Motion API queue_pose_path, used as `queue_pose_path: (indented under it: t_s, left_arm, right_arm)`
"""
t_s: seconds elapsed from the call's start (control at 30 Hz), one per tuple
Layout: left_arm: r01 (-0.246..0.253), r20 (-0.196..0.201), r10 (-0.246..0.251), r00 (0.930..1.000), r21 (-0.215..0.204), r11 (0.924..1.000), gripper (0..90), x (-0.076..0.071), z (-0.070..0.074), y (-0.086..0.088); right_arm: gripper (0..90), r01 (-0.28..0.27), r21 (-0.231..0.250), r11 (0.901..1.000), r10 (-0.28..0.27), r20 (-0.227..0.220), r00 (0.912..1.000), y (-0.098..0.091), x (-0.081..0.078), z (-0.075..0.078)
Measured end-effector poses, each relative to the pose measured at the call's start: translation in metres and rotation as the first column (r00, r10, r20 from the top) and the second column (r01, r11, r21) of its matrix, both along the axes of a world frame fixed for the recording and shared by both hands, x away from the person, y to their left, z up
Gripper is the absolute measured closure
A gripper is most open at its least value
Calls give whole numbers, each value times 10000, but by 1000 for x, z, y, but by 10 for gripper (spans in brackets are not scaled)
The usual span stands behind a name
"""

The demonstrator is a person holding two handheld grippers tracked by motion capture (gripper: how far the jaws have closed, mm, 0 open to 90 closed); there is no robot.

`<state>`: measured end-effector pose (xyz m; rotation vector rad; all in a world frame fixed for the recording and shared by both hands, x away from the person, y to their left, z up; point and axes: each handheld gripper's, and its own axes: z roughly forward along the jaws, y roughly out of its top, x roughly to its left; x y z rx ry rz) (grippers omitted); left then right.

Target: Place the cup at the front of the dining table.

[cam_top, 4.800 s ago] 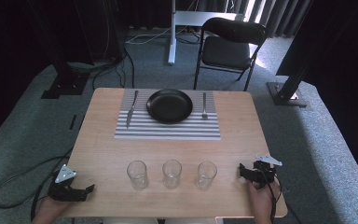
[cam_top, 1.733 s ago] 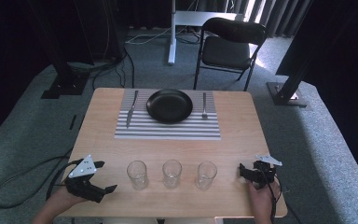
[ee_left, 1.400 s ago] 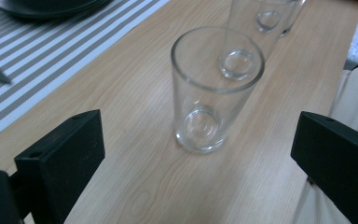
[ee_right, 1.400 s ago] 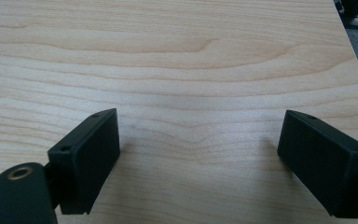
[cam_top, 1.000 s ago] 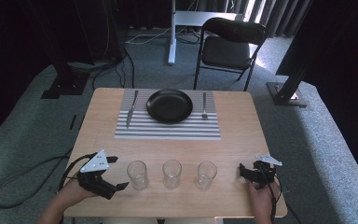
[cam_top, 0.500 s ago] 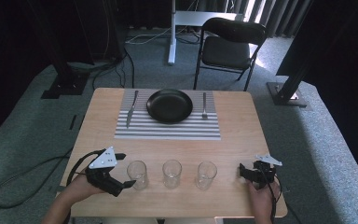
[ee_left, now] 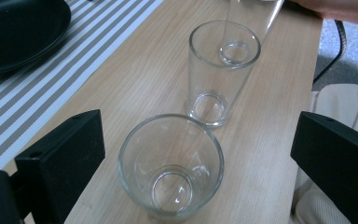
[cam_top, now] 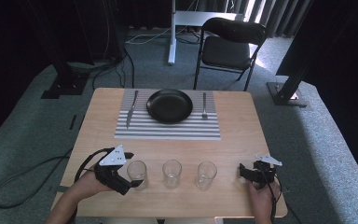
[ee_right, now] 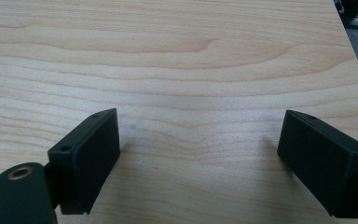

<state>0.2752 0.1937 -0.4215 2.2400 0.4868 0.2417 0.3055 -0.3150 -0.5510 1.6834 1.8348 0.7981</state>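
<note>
Three clear empty glasses stand in a row near the table's front edge: left glass (cam_top: 137, 173), middle glass (cam_top: 171, 172), right glass (cam_top: 206, 174). My left gripper (cam_top: 129, 171) is open around the left glass (ee_left: 171, 168), one jaw on each side, neither touching. In the left gripper view (ee_left: 198, 135) the middle glass (ee_left: 223, 70) stands behind it and the third glass (ee_left: 254, 14) at the top edge. My right gripper (cam_top: 243, 173) rests open at the front right, past the right glass; its view (ee_right: 200, 135) has bare wood between the jaws.
A striped placemat (cam_top: 168, 128) lies at the far half of the wooden table (cam_top: 242, 140), carrying a black plate (cam_top: 169, 105), a knife (cam_top: 130, 109) to its left and a fork (cam_top: 204, 106) to its right. A black chair (cam_top: 228, 46) stands behind the table.
My left gripper has moved right from the table's front left corner up to the left glass, and its jaws now flank it. The right gripper has stayed still.
</note>
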Motion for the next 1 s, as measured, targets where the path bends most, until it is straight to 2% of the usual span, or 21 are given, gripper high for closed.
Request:
queue_pose_path:
  t_s: [0.2, 0.43, 1.0]
  left_arm:
    - [228, -102, -227, 9997, 142, 9996, 32, 4, 0, -11]
    - [385, -146, -384, 9992, 91, 9992, 32, 7, 0, -23]
    - [799, -313, -790, 9964, 262, 9965, 32, 15, -1, -53]
  right_arm:
    - [123, 4, 1, 10000, -4, -1, 10000, 0, 0, 0]
    - [123, 1, -2, 10000, -1, 1, 10000, 0, 0, 0]
    - [123, 0, 0, 10000, 0, 2, 10000, 0, 0, 0]
